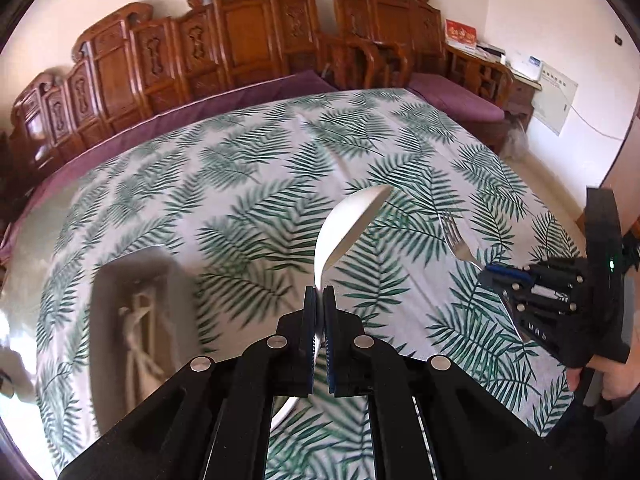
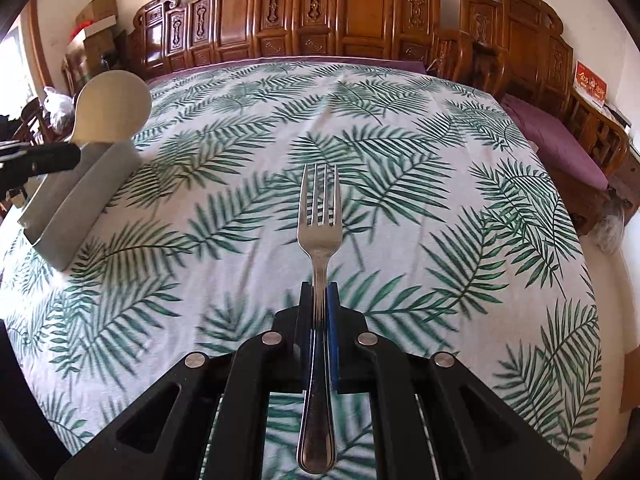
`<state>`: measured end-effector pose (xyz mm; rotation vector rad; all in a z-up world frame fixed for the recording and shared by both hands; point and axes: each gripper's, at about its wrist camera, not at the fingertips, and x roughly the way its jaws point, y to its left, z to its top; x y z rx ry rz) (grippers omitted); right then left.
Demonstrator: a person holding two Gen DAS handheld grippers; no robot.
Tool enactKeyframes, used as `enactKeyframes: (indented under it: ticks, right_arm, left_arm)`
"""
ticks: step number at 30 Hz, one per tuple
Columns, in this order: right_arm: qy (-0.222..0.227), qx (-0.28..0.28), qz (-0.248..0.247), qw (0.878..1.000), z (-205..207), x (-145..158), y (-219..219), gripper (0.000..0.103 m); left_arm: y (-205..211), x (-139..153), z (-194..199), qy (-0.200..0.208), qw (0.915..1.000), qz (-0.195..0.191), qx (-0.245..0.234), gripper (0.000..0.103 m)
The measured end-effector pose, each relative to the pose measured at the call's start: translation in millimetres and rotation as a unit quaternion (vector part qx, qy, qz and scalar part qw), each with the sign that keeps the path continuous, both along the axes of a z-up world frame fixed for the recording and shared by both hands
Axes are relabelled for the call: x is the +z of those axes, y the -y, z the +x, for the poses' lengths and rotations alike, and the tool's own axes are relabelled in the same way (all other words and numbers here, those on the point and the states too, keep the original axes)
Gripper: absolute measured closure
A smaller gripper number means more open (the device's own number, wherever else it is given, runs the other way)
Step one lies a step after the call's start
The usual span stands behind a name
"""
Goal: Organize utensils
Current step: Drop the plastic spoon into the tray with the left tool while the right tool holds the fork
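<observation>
My left gripper is shut on a white spoon and holds it above the table, bowl pointing forward and up. My right gripper is shut on a metal fork, tines pointing forward; it also shows in the left wrist view at the right with the fork. A grey tray lies on the table to the left, blurred, with pale utensils in it. In the right wrist view the tray is at the far left, with the spoon above it.
The table carries a white cloth with green fern leaves. Carved wooden chairs with purple cushions stand along the far and right sides. The table edge drops off at the right.
</observation>
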<state>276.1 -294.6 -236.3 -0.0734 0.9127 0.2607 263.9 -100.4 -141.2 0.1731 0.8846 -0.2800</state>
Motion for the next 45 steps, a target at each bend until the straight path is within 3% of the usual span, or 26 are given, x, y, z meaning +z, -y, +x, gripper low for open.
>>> enactKeyframes:
  ticks: [11, 21, 32, 45]
  right_arm:
    - [0.018, 0.027, 0.030, 0.999, -15, 50, -51, 0.095]
    - [0.039, 0.068, 0.028, 0.997, -9, 89, -103, 0.095]
    - [0.036, 0.100, 0.028, 0.994, 8, 91, -149, 0.095]
    - [0.028, 0.123, 0.031, 0.991, 16, 85, -182, 0.095]
  left_arm:
    - [-68, 18, 3, -0.004, 0.9990, -0.012, 0.042, 0.100]
    - [-127, -2, 26, -0.029, 0.9958, -0.036, 0.079, 0.100]
    - [-165, -40, 48, -0.072, 0.9891, -0.062, 0.112, 0.100]
    - [-182, -63, 66, -0.099, 0.9826, -0.075, 0.138, 0.100]
